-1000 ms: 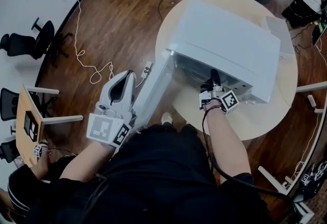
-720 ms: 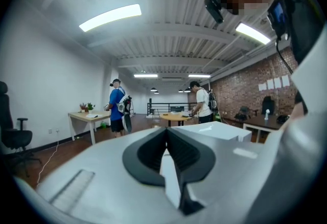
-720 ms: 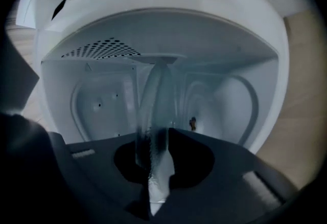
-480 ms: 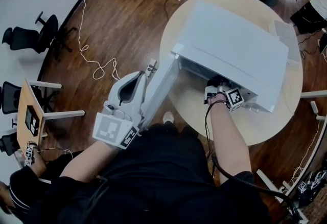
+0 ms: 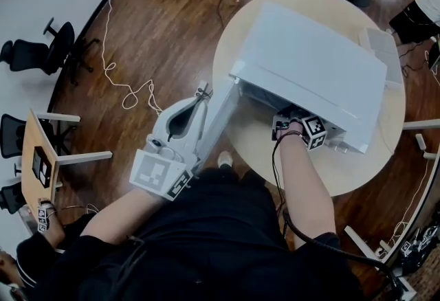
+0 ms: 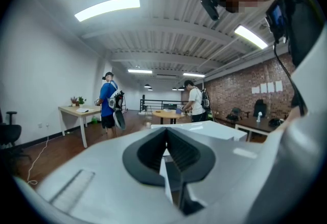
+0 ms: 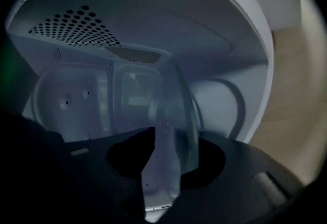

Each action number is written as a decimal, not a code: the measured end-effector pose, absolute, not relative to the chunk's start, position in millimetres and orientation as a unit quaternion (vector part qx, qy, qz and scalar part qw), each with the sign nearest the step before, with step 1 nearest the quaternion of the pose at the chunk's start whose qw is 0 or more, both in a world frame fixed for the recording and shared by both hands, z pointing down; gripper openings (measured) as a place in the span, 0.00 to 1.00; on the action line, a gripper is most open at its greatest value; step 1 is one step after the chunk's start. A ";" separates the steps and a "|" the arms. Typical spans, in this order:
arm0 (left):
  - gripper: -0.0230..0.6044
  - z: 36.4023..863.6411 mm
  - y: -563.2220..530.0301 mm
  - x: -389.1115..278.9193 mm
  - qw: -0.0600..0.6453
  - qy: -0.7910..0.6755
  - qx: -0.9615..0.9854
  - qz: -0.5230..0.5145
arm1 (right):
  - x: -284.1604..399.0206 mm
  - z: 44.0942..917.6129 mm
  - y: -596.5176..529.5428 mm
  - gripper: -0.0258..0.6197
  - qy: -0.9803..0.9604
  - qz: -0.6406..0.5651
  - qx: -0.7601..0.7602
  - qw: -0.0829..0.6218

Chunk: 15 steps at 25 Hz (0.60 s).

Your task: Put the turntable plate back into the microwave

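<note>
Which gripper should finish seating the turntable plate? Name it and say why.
Right. The right gripper is inside the microwave with the turntable plate between its opening jaws; the left gripper is outside, on the door.

The turntable plate [image 7: 176, 131], clear glass, shows edge-on between the right gripper's [image 7: 171, 159] opening jaws, inside the white microwave [image 5: 309, 66]; the microwave's door [image 5: 218, 114] stands open, left of that gripper.
</note>
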<state>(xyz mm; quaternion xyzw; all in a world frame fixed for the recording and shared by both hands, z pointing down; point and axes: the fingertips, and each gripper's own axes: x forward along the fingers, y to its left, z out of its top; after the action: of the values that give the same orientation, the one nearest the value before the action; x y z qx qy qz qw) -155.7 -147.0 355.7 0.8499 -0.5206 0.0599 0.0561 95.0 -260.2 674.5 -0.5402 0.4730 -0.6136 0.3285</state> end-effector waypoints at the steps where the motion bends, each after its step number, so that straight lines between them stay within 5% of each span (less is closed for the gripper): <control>1: 0.05 355.7 -148.8 -154.3 0.062 -0.517 0.852 0.058 | 94.4 676.3 -255.9 0.27 0.463 -0.622 -0.547 0.314; 15: 0.05 360.1 -154.6 -156.4 0.074 -0.503 0.860 0.045 | 97.5 680.4 -221.6 0.31 0.438 -0.596 -0.664 0.113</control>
<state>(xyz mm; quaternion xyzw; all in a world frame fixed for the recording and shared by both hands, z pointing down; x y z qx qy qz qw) -156.4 -154.6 360.1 0.8599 -0.5032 0.0445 0.0738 97.5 -221.6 680.4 -0.6637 0.4383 -0.5956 0.1129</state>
